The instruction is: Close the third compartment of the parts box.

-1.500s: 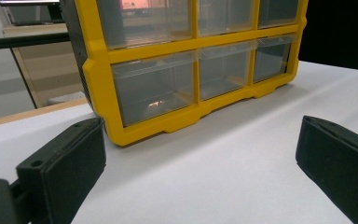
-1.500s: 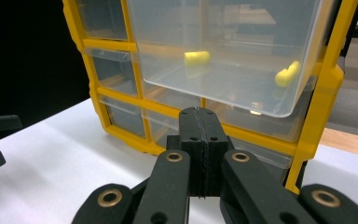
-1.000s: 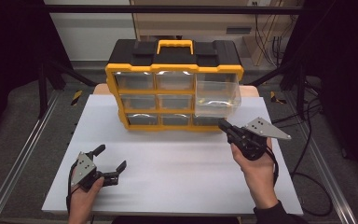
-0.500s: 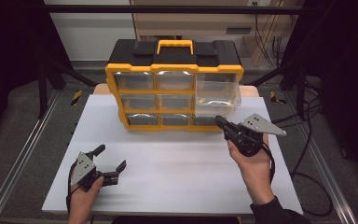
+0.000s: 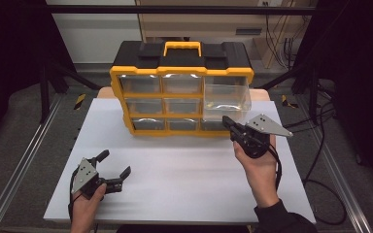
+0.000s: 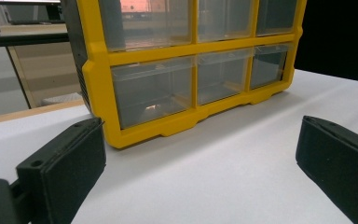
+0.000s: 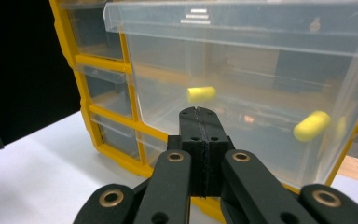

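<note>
A yellow-and-black organizer (image 5: 180, 87) with clear drawers stands at the far middle of the white table (image 5: 184, 170). Its large right-hand drawer (image 5: 227, 97) is pulled out toward the person; in the right gripper view, two small yellow pieces (image 7: 201, 94) show through its clear wall. The right gripper (image 5: 230, 124), jaws pressed together, is held just in front of that drawer, its tip near the front wall. The left gripper (image 5: 112, 164) rests low at the near left of the table, well apart from the organizer, jaws spread wide with nothing between them.
</note>
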`<state>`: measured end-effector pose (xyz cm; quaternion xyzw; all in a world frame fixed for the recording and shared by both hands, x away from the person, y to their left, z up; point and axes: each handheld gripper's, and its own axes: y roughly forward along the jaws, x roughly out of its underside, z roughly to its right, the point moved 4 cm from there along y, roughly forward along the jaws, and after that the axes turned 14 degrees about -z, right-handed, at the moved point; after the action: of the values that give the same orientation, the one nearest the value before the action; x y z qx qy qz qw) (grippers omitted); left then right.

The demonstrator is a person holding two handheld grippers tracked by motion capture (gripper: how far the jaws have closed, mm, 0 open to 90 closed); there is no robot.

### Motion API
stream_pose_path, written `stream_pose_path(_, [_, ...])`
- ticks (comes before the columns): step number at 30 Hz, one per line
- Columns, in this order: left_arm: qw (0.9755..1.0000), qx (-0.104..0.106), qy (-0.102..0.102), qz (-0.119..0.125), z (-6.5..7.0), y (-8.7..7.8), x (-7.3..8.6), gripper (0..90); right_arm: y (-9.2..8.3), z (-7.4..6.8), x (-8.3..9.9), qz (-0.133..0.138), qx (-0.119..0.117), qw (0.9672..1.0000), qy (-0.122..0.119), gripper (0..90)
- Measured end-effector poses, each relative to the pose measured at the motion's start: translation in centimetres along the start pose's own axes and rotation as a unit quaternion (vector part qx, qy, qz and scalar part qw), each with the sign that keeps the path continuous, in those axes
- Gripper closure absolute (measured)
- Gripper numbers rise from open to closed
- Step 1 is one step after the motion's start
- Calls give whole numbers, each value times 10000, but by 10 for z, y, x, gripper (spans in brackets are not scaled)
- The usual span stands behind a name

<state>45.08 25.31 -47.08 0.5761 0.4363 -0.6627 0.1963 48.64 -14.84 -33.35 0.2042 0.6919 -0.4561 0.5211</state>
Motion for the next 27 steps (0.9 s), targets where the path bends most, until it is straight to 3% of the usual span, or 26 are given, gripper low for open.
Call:
stream_pose_path(6, [10000, -7, 6, 17, 0, -1, 0, 10, 3, -1, -3, 37, -43, 10000, 23, 900])
stream_pose_path(13, [10000, -35, 6, 1, -1, -2, 1, 9, 3, 7, -4, 84, -37, 9995, 292, 900])
stream_pose_path(17, [9999, -85, -94, 21, -6, -3, 2, 9, 6, 10, -4, 157, -59, 9990, 425, 900])
stream_pose_path(20, [9998, -101, -155, 29, -7, -3, 3, 10, 8, 10, -4, 184, -28, 9988, 456, 900])
stream_pose_path(27, [9999, -108, -88, -7, -6, -2, 2, 9, 16, 12, -5, 76, 16, 9991, 419, 900])
